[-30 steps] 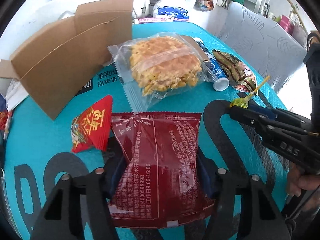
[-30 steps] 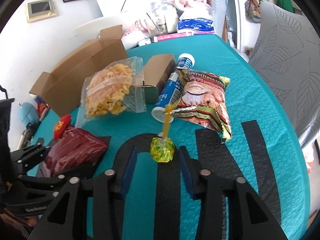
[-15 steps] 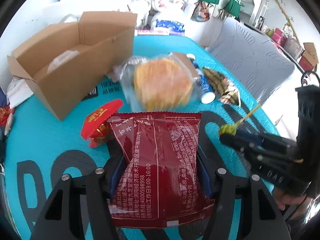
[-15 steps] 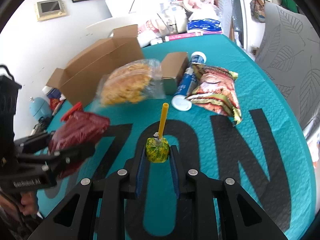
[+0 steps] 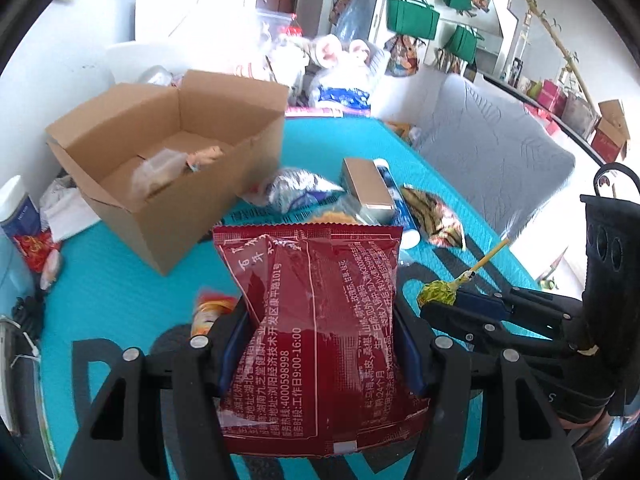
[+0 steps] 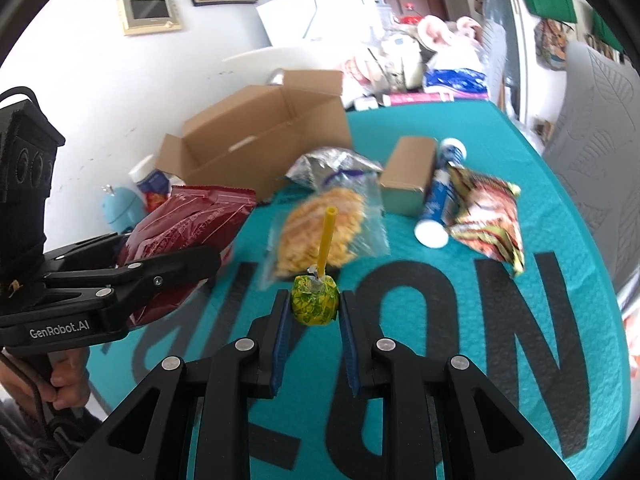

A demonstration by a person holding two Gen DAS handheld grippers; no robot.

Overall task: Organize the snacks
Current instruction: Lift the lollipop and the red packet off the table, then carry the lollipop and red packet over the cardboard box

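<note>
Both tongs were loaded, as I read it: my left tongs (image 5: 324,344) clamped a dark red snack packet (image 5: 316,332) across its width, my right tongs (image 6: 314,312) pinched a yellow-green lollipop (image 6: 315,299), stick pointing away. Above the teal worktop (image 6: 540,200), the open cardboard box (image 5: 168,168) lay ahead and left, nearer my left hand (a judgement only).

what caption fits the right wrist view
Right gripper pinching a yellow-green lollipop above the teal table.
</note>
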